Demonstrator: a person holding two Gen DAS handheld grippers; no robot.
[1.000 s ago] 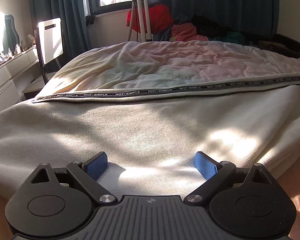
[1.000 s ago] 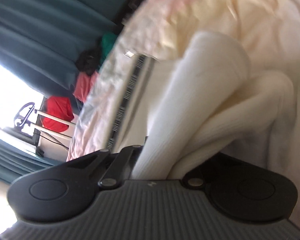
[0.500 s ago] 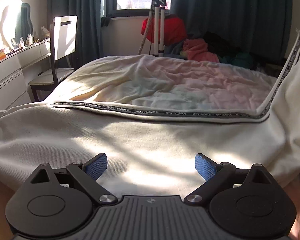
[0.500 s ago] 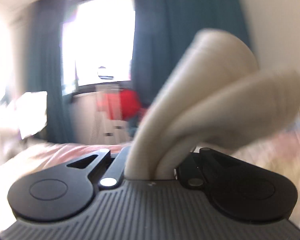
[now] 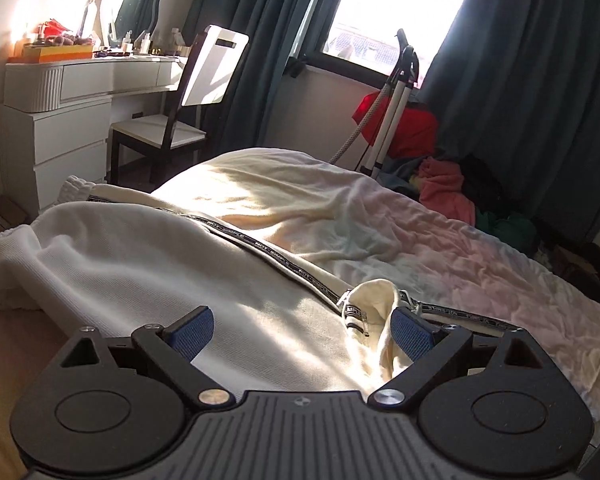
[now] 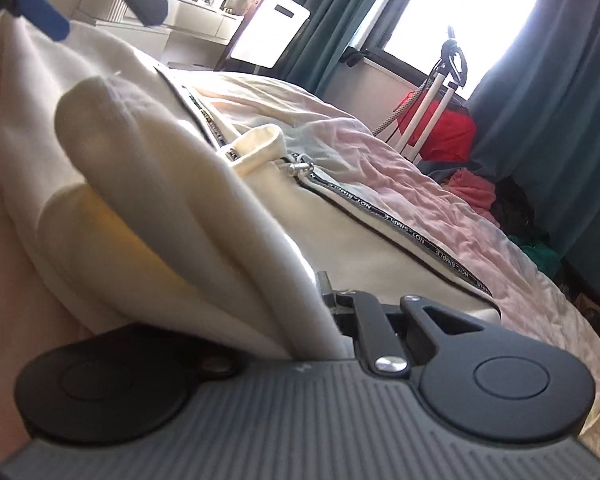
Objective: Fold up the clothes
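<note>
A cream zip-up jacket [image 5: 148,280] with black lettered tape along its zipper lies on the bed; it also shows in the right wrist view [image 6: 360,240]. My left gripper [image 5: 300,332] is open just above the jacket's near part, with its right blue pad beside the upturned collar [image 5: 374,300]. My right gripper [image 6: 312,320] is shut on a thick bunched fold of the jacket [image 6: 188,200], which hides its fingertips. The left gripper's blue pad [image 6: 44,18] shows at the top left of the right wrist view.
The bed has a crumpled pastel sheet [image 5: 440,248]. Beyond it are a white dresser [image 5: 60,120], a chair [image 5: 188,112], a garment steamer stand [image 5: 392,108], a pile of red and pink clothes [image 5: 440,176] and dark teal curtains [image 5: 540,100].
My right gripper has swung the held part of the jacket over and down onto the rest of it. The left wrist view has lifted and turned left, and the collar now lies by the left gripper.
</note>
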